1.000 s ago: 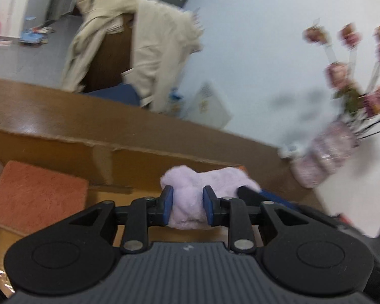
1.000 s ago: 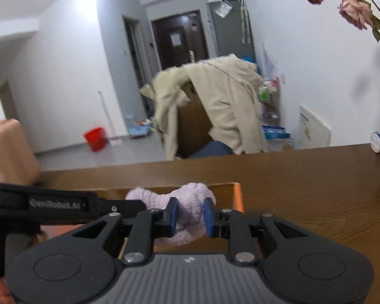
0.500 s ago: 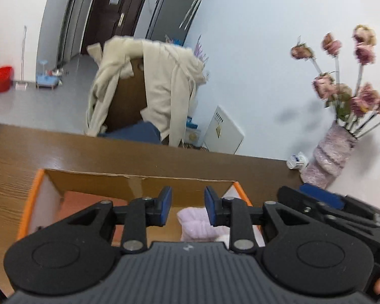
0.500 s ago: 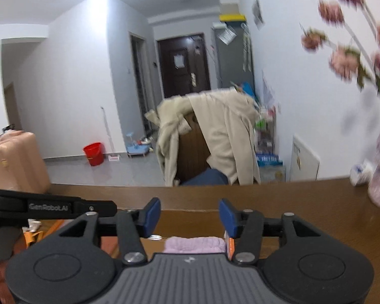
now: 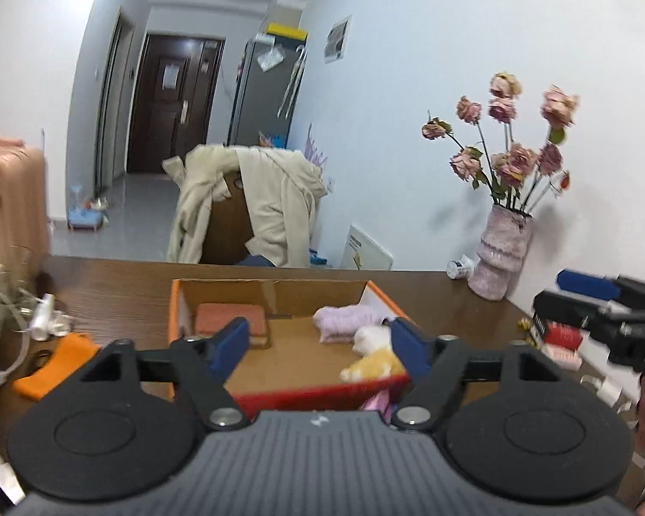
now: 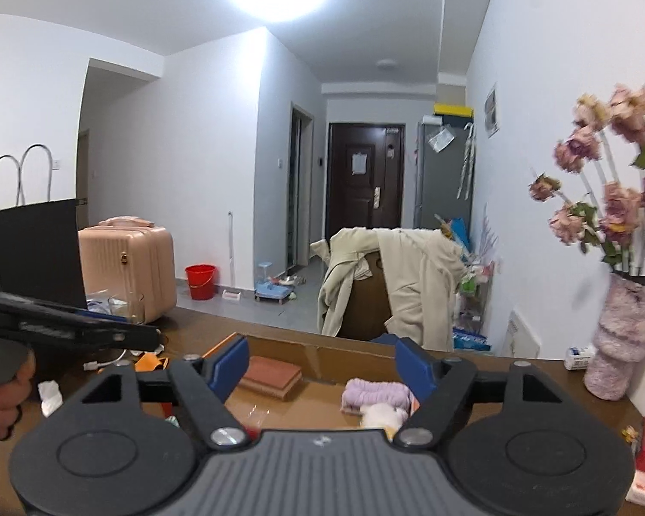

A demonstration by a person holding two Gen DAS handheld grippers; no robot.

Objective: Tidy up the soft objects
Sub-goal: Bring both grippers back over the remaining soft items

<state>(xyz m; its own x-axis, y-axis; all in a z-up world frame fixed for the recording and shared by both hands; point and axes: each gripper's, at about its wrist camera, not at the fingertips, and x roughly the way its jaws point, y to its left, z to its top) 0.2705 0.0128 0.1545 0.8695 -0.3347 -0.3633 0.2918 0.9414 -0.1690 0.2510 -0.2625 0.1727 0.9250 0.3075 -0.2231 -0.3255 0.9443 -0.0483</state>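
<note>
An open cardboard box [image 5: 275, 290] with orange edges stands on the brown table. Inside lie a folded lilac fluffy cloth [image 5: 344, 318], a rust-orange folded towel [image 5: 230, 316] and a white and yellow plush toy [image 5: 374, 357]. My left gripper [image 5: 320, 348] is open and empty, raised above the box's near side. My right gripper [image 6: 322, 370] is open and empty, also above the box [image 6: 322, 352]. The lilac cloth [image 6: 376, 393] and the towel [image 6: 271, 372] show below it. The right gripper also shows at the right edge of the left wrist view [image 5: 602, 305].
An orange cloth [image 5: 56, 363] and white cables [image 5: 17, 322] lie on the table left of the box. A pink vase of dried roses [image 5: 501, 253] stands at the back right by the wall. Red packets [image 5: 561, 337] lie right of the box. A coat-draped chair [image 5: 245, 210] stands beyond the table.
Both grippers let go of the lilac cloth, opened wide and drew up and back from the box. The cloth now lies inside the box.
</note>
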